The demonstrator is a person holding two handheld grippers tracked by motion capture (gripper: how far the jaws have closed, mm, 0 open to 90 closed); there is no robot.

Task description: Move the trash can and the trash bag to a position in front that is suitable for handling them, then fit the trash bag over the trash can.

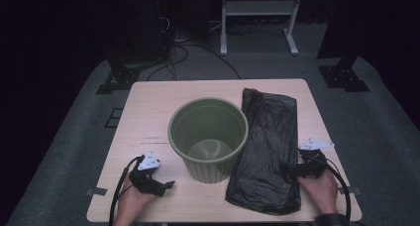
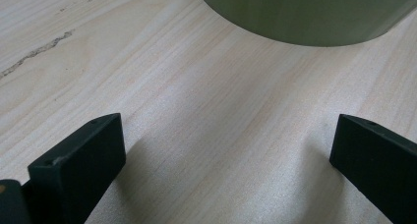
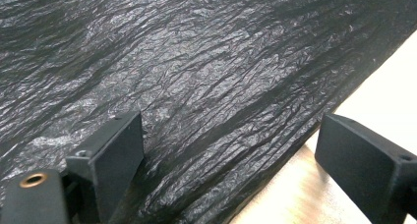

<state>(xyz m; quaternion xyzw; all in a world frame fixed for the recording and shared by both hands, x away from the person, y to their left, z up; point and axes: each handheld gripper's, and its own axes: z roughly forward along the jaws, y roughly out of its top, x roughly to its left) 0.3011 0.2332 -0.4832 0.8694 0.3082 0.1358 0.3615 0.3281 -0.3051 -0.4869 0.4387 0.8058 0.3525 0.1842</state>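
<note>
- Black plastic bag (image 1: 267,151): lies flat and crinkled on the right half of the counter (image 1: 148,112), its left edge touching the green bin (image 1: 208,139).
- Green bin: upright and open-topped at the counter's middle.
- Right gripper (image 1: 292,170): held at the bag's right edge; in the right gripper view its fingers (image 3: 115,157) stand wide apart, one over the bag (image 3: 206,86), the other over bare counter (image 3: 383,96), gripping nothing.
- Left gripper (image 1: 161,185): low over the counter near the bin's base; in the left gripper view its fingers (image 2: 81,162) are wide apart and empty, with the bin (image 2: 310,13) ahead.
</note>
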